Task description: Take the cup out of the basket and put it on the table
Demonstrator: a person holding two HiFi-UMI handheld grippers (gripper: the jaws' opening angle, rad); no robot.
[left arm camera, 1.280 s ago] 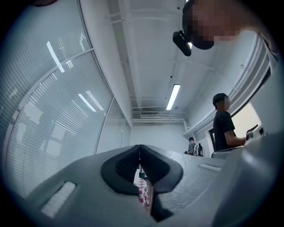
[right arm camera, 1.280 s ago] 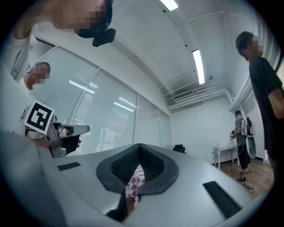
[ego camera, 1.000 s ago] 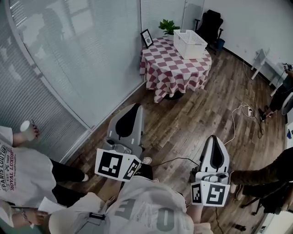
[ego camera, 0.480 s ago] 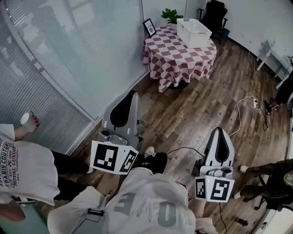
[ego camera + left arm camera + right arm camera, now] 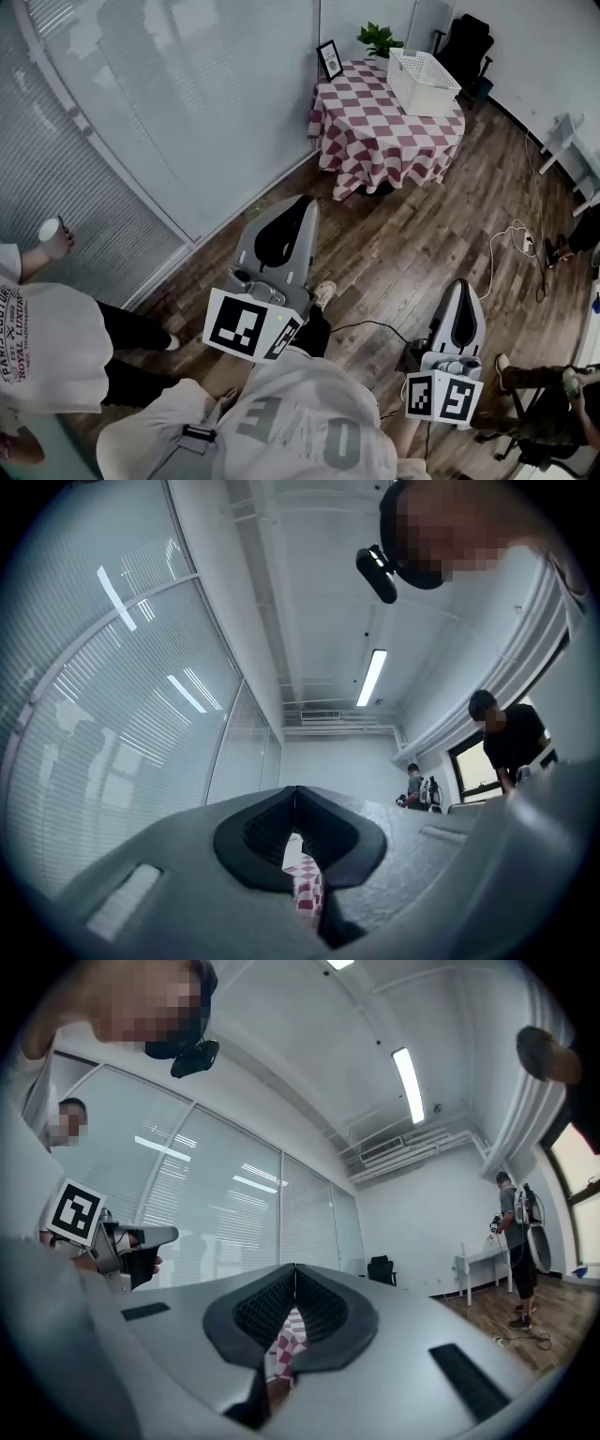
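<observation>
Cup: not in sight; judged to lie inside the basket [image 5: 424, 82], whose walls hide its inside from here
Basket: white and slotted, standing on the far right part of the table [image 5: 375, 127] with the checked cloth, close to the table's edge
Left gripper [image 5: 298, 206]: clenched, jaws meeting at the tip, nothing between them
Right gripper [image 5: 466, 289]: clenched as well, empty
Handling: probably a light, stiff cup with smooth sides that could slip or tip; likely best pinched over the rim, one jaw inside and one outside
Edges: the basket wall has to be cleared on the lift; the hanging cloth hides the true table edge
Setting-down room: bare cloth in front of the basket, between it and the picture frame [image 5: 329, 59]
Way there: open wooden floor [image 5: 403, 234] between both grippers and the table, which is well apart from them; a cable [image 5: 506, 246] lies to the right, a glass wall [image 5: 187, 112] runs on the left
</observation>
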